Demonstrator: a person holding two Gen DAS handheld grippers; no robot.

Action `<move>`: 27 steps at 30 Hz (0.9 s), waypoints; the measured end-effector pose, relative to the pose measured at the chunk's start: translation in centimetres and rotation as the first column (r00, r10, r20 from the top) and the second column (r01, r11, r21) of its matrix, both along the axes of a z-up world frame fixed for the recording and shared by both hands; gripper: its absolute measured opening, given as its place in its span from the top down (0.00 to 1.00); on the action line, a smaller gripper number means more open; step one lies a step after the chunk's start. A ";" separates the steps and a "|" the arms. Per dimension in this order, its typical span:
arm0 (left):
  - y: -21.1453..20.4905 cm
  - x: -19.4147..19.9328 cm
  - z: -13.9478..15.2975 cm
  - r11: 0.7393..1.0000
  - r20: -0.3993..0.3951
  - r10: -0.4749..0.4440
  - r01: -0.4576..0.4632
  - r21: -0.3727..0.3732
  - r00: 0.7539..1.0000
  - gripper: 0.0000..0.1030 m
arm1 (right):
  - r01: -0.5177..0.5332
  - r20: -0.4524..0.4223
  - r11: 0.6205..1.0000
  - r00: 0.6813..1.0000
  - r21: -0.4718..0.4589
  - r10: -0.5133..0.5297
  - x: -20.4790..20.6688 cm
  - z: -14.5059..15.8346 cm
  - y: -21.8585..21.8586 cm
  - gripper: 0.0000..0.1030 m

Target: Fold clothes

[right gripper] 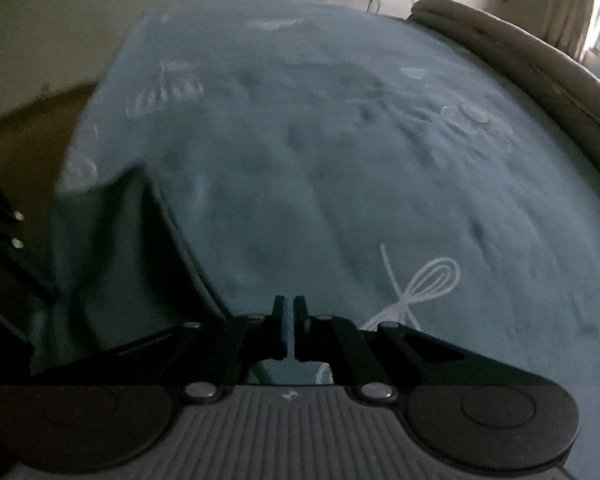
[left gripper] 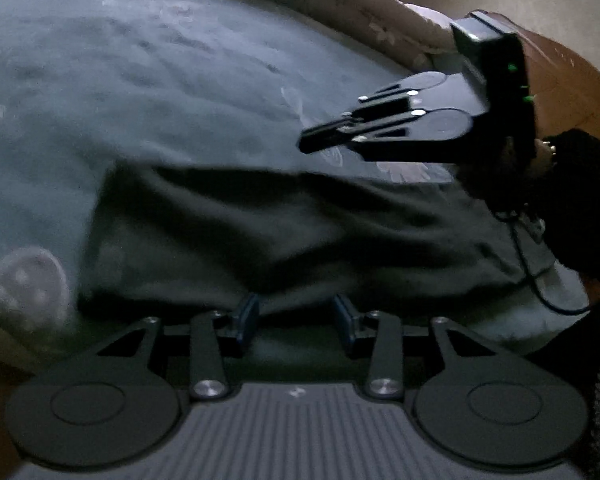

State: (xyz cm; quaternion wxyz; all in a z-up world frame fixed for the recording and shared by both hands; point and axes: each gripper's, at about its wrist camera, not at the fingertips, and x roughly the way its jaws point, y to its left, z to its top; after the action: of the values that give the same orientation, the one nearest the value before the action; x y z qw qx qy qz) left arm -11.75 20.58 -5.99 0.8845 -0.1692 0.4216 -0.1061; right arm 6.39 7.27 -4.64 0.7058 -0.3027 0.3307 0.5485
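- The dark garment (left gripper: 284,232) lies on the bed, on top of a blue-green blanket (left gripper: 180,92). I think it is spread out there because the bed is soft and flat, a good place to fold.
- The cloth looks bunched and wrinkled, with one edge running across the bed and one corner sticking out toward the far side (right gripper: 140,184). It does not look neatly folded yet. The room is dim and the pictures are blurry, so I cannot tell what kind of clothing it is.
- The left gripper (left gripper: 298,316) sits low over the near edge of the garment. Its two blue pads (left gripper: 249,314) stand partly apart, and the cloth edge is right by them. I do not see the pads pinching it, so it looks let go, or not grabbed yet.
- The right gripper (right gripper: 291,320) is squeezed almost all the way together, with only a thin slit left. Nothing shows between its tips. It hovers over the bare blanket, just beside the garment's edge.
- From the left side, the right gripper (left gripper: 312,142) points across the bed, held by a hand in a dark sleeve (left gripper: 572,184).
- The blanket has white drawings on it, like a whisk (right gripper: 428,280).
- A pale pillow or bolster (right gripper: 520,64) lies along the far edge of the bed.
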 end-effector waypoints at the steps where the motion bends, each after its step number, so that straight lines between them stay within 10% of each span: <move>1: 0.1 0.1 0.6 1.000 0.025 -0.001 0.001 0.008 1.000 0.59 | -0.020 -0.002 1.000 1.000 0.005 0.020 -0.3 0.7 -0.6 0.94; 7: -0.5 3.3 0.1 1.000 0.055 -0.019 0.019 0.004 0.998 0.54 | -0.141 -0.111 0.989 0.985 -0.047 0.135 -3.0 1.3 -3.7 0.88; 14: -1.8 2.7 -1.1 0.995 -0.057 -0.101 0.102 0.011 0.993 0.47 | 0.115 -0.048 0.993 0.992 -0.016 -0.116 -0.4 -0.6 -3.5 0.83; 22: -4.3 5.4 1.6 0.972 0.083 -0.229 0.233 -0.038 0.970 0.41 | 0.039 -0.127 0.996 0.991 -0.079 -0.048 -2.3 1.0 -8.5 0.75; 27: -7.4 6.6 -2.0 0.951 -0.038 -0.309 0.308 -0.032 0.950 0.41 | 0.115 -0.154 0.986 0.979 -0.123 -0.134 -3.6 -0.2 -12.5 0.73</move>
State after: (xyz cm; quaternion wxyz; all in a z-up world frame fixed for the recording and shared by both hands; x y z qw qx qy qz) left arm -5.19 13.21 -8.03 0.8456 -0.1147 0.4604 -0.2445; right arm 2.81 -5.28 -4.85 0.6912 -0.2753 0.4359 0.5064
